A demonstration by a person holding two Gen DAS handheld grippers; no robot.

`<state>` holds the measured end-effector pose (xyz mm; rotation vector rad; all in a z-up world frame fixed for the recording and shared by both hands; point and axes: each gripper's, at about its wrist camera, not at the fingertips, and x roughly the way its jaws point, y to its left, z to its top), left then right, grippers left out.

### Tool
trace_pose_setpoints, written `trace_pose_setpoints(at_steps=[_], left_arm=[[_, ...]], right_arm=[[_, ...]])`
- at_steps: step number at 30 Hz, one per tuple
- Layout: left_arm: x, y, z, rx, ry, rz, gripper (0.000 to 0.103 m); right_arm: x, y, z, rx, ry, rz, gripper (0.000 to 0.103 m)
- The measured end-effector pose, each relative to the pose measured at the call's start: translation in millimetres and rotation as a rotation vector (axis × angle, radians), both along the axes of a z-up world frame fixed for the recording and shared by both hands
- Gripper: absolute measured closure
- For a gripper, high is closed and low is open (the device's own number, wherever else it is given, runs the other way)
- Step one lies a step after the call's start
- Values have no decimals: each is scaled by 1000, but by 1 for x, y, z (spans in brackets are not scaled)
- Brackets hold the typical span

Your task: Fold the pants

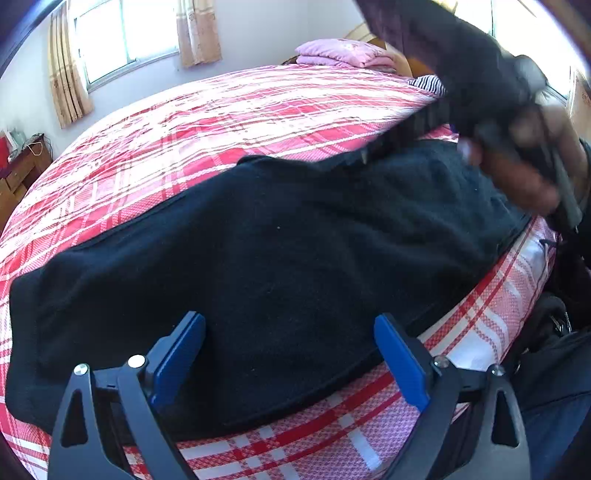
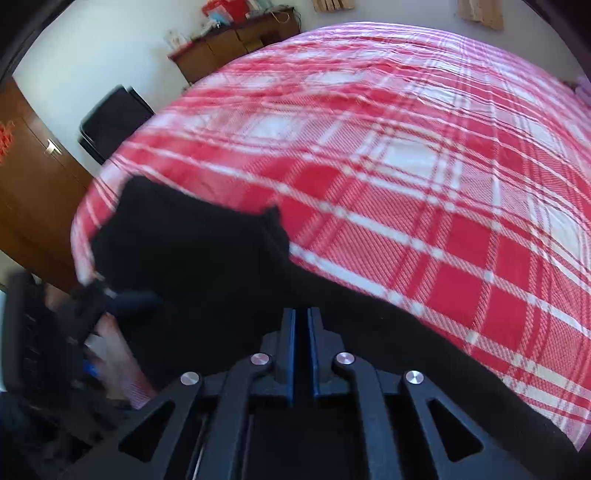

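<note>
Fingers (image 2: 318, 354) closed, grip on pants (image 1: 258, 251) unclear

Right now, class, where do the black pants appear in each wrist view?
Left wrist: black pants lie across the picture's middle, beyond the open left gripper.
Right wrist: lower left to bottom, at the near-shut right gripper.
Shared landmark: red plaid bedspread.

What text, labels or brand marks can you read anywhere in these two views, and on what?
None can be read.
Black pants: no label or tag shows.
Plaid bedsheet: pattern only.
Red items on the wooden dresser: too small and blurred to tell.
Orange decoration on the wardrobe door: cut off and blurred.
</note>
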<state>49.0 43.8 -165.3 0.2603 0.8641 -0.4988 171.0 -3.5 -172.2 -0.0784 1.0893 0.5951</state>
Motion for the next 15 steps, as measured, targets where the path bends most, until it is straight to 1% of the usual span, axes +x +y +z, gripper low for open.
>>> trace_pose_setpoints(at_steps=[1,2,3,4,6,8,10,11,13,15], left_arm=[[0,1,1,-5,4,2,8],[0,2,2,-6,6,4,8],[1,3,4,3,-2,11,8],[2,5,6,15,-17,19,8],[3,12,12,39,-57,49,8],[7,22,16,33,-65,80,8],[14,34,16,34,-62,124,8],[17,39,14,49,-63,147,8],[21,46,11,85,-70,194,8],[23,54,6,77,-56,212,8]], right_arm=[[-5,-1,2,4,-30,8,95],[-10,-1,4,-7,-38,14,94],[-16,-1,8,-18,-50,17,87],[-20,-1,11,-24,-65,22,74],[-37,1,19,-33,-109,55,59],[-60,7,22,-37,-125,130,59],[-71,15,20,-56,-144,171,59],[-78,18,17,-71,-148,189,59],[-85,24,9,-60,-108,226,59],[-87,24,1,-38,-78,242,59]])
